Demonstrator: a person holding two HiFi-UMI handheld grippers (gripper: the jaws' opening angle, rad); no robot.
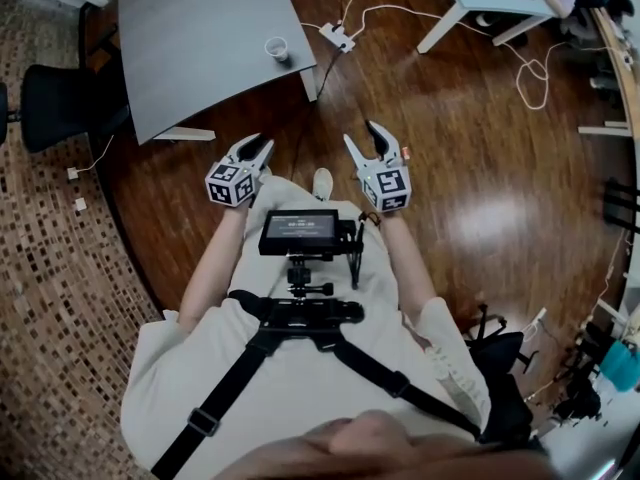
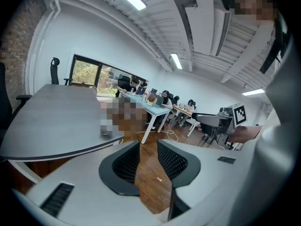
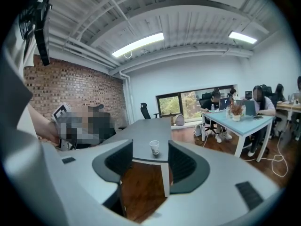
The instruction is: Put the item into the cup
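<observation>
Black strap harness point(image 1: 300, 313) with a small monitor point(image 1: 298, 232) sits on the person's chest. Left gripper point(image 1: 257, 144) and right gripper point(image 1: 360, 133) are held over the brown wooden floor point(image 1: 480, 168), both sets of jaws apart with nothing between them. White paper cup point(image 1: 277, 49) stands near the corner of the grey surface point(image 1: 200, 38), well ahead. No item can be identified, so the task appears not yet begun: pickup and drop are both left.
</observation>
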